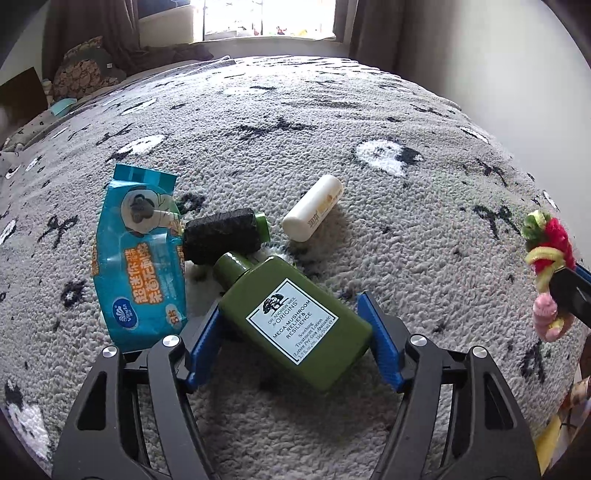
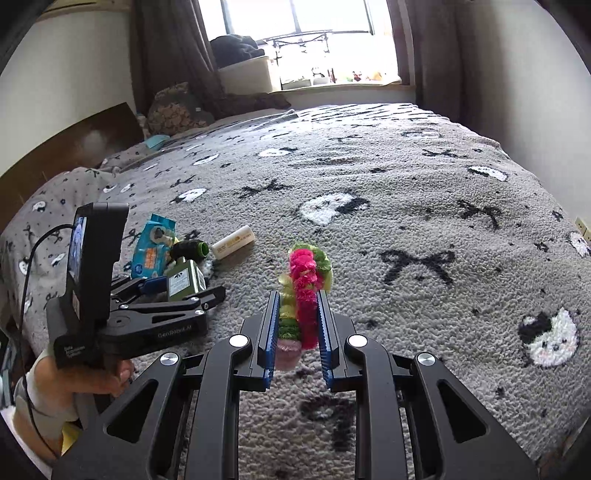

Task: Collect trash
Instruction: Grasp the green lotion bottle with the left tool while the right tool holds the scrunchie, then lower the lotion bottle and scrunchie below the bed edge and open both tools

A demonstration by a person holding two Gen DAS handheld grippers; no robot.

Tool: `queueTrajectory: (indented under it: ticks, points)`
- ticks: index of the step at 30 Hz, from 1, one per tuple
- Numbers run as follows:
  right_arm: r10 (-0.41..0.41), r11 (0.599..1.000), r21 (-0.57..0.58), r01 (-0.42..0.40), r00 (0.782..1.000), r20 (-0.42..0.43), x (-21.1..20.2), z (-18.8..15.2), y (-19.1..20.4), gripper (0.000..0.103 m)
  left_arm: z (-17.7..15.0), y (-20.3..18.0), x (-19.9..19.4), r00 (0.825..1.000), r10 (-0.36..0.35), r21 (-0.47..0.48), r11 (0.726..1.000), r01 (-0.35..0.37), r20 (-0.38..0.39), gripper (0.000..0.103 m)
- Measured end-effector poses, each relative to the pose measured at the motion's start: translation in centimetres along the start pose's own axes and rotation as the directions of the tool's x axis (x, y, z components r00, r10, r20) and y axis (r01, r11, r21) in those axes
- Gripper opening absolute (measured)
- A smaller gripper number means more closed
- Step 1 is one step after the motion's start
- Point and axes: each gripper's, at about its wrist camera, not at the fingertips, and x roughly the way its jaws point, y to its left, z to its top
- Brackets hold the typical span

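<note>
1. My left gripper [image 1: 293, 334] is spread wide, its blue pads either side of the green lotion bottle [image 1: 291, 325], which lies flat on the grey blanket [image 1: 369, 221]. I see a gap on the right side; on the left the pad sits just beside the bottle's shoulder (contact I cannot confirm).
2. My right gripper [image 2: 297, 332] is pinching a fuzzy pipe-cleaner flower [image 2: 304, 288], pink, green and yellow, upright between the pads and lifted above the blanket.
3. The rest of the trash is clustered just past the bottle's cap: a black-wrapped bottle with a green cap [image 1: 225, 234] touching the bottle's neck, a blue wipes packet [image 1: 140, 258] to its left with one edge tucked under it, and a white tube [image 1: 314, 208] lying apart to the right.
4. Room to move: the blanket stretches open beyond the white tube toward the window [image 2: 306, 33], and to the right of my right gripper up to the bed's far edge by the wall [image 2: 535, 92].
5. Tight side: the left, where pillows [image 2: 173, 107] and a dark headboard [image 2: 74, 144] border the bed.
</note>
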Motion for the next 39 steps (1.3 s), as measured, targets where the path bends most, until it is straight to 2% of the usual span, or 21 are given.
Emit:
queueTrajectory:
  ticks: [10, 17, 23, 28, 33, 39]
  points:
    - [0.021, 0.999, -0.026, -0.021, 1.000, 0.007, -3.1, -2.9, 1.3, 0.020, -4.4, -0.4, -4.7, 1.000, -0.005, 0.030, 1.000, 0.005, 0.012, 0.067]
    - [0.041, 0.995, -0.090, -0.039, 0.999, 0.020, -6.6, -5.5, 3.6, 0.020, -8.8, -0.6, -10.6, 0.997, -0.003, 0.061, 0.998, -0.001, 0.074, 0.067]
    - [0.089, 0.989, -0.118, -0.085, 0.995, 0.035, -10.1, -7.9, 5.6, 0.020, -12.0, -1.0, -15.2, 0.993, -0.006, 0.070, 0.998, -0.002, 0.116, 0.067]
    - [0.089, 0.983, -0.163, -0.080, 0.995, 0.048, -12.4, -10.3, 7.4, 0.020, -14.9, -1.6, -18.3, 0.990, -0.018, 0.092, 0.996, 0.005, 0.142, 0.067]
    - [0.099, 0.980, -0.177, -0.096, 0.995, 0.008, -13.1, -12.6, 8.5, 0.020, -17.8, -2.0, -19.7, 0.990, -0.018, 0.103, 0.995, 0.004, 0.138, 0.067]
    - [0.131, 0.978, -0.151, -0.145, 0.986, -0.099, -11.8, -15.8, 9.3, 0.020, -22.0, -2.0, -18.7, 0.997, -0.050, 0.084, 0.995, 0.046, 0.052, 0.067]
